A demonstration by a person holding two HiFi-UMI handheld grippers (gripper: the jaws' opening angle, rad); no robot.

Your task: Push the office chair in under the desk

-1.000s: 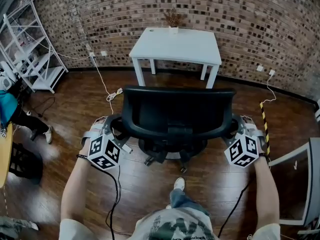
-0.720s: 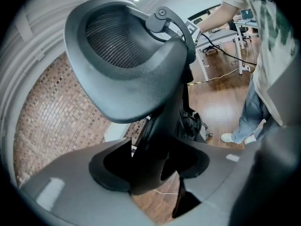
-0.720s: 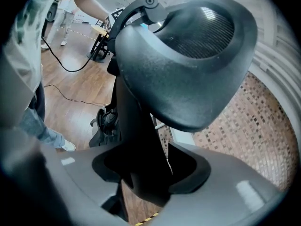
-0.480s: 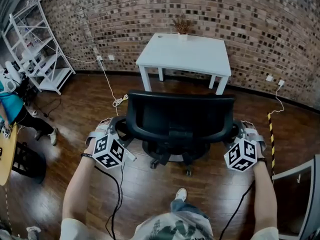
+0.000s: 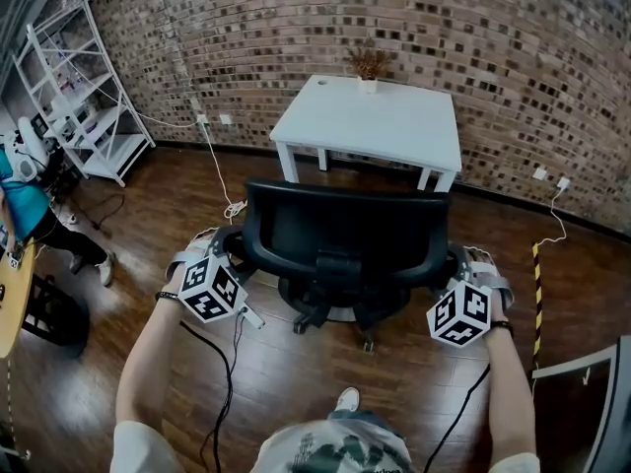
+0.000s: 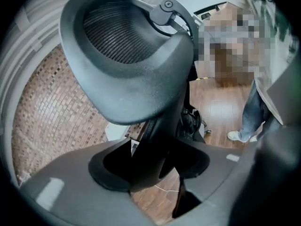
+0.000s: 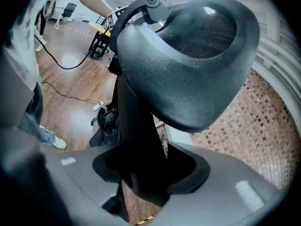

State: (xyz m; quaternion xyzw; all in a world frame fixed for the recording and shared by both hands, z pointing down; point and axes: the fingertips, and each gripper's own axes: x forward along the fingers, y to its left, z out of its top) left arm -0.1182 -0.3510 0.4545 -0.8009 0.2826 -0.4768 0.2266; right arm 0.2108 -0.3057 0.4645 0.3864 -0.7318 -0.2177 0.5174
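Note:
A black office chair [image 5: 340, 235] stands on the wood floor with its back towards me, a short way in front of the white desk [image 5: 375, 121] by the brick wall. My left gripper [image 5: 225, 262] is at the chair's left side and my right gripper [image 5: 455, 272] at its right side. In the left gripper view the jaws [image 6: 150, 168] close round the black post under the armrest pad [image 6: 127, 65]. The right gripper view shows the same: the jaws [image 7: 146, 173] are clamped on the post below the other armrest pad [image 7: 188, 65]. The chair's seat is hidden behind its backrest.
A small potted plant [image 5: 368, 67] sits at the desk's back edge. White shelving [image 5: 84, 87] stands at the left wall, with a person [image 5: 25, 215] near it. Cables [image 5: 232, 208] lie on the floor left of the chair. Striped tape [image 5: 537, 294] and a grey frame [image 5: 601, 402] are on the right.
The chair and both grippers have moved forward, so the desk is now closer to the chair. Both grips stay the same.

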